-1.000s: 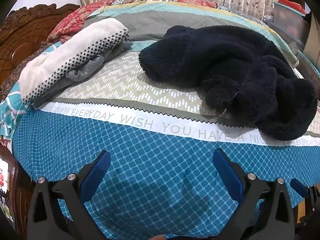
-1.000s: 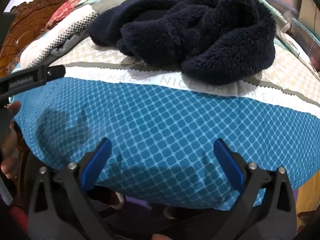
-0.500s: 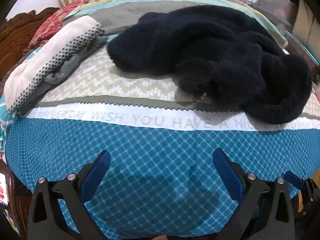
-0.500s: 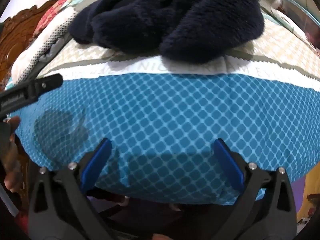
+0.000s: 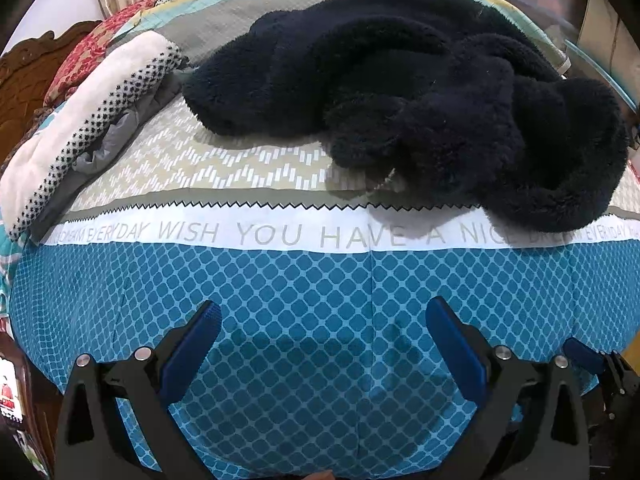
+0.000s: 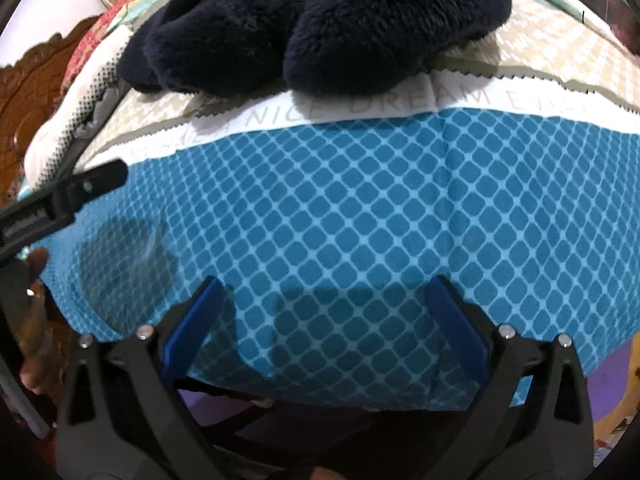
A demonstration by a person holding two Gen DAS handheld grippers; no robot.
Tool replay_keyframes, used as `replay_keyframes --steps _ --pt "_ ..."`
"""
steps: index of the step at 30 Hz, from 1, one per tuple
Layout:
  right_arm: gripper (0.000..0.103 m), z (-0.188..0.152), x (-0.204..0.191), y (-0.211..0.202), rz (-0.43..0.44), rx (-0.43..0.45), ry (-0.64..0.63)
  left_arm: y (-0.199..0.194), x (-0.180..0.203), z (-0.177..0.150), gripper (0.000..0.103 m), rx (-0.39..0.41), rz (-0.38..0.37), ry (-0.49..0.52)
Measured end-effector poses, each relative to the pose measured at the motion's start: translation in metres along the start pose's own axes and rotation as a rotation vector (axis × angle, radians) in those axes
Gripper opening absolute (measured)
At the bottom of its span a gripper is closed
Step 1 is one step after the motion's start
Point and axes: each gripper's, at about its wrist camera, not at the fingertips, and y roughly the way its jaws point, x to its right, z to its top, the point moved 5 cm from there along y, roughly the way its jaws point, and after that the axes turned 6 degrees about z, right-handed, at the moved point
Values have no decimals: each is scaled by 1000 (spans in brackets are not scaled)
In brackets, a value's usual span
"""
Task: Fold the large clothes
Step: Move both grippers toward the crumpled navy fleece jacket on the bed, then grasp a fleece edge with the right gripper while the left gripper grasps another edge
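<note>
Both my left gripper and right gripper have jaws spread wide, holding nothing, with the crumpled fuzzy navy jacket on the bed straight ahead of them.

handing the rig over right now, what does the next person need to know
Left gripper: open, empty, over the blue diamond-patterned bedsheet.
Right gripper: open, empty, near the bed's front edge.
The dark navy fluffy fleece garment lies crumpled in a heap mid-bed; a folded white black-dotted blanket sits to its left.
Done: nothing folded yet.
Left: grasp the garment, spread it flat, fold it.
</note>
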Motion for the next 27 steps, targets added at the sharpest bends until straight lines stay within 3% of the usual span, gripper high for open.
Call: replay_keyframes --steps 3,6,15,20,25,27 --pt "99 3 -1 -4 7 -13 -9 8 -1 0 102 -20 -2 -10" --pt "99 8 1 -20 8 31 -5 11 -3 0 102 -26 1 -11" --pt "99 74 -4 -109 -249 367 -262 12 -9 4 102 -38 -4 -30" --pt "99 125 8 -106 -298 380 -291 10 -8 4 102 -37 -3 -40" --pt "98 152 19 -76 -346 322 -283 6 -10 4 102 -33 2 -43" --pt "83 157 23 -65 -349 293 -293 5 -11 5 102 -33 3 -44"
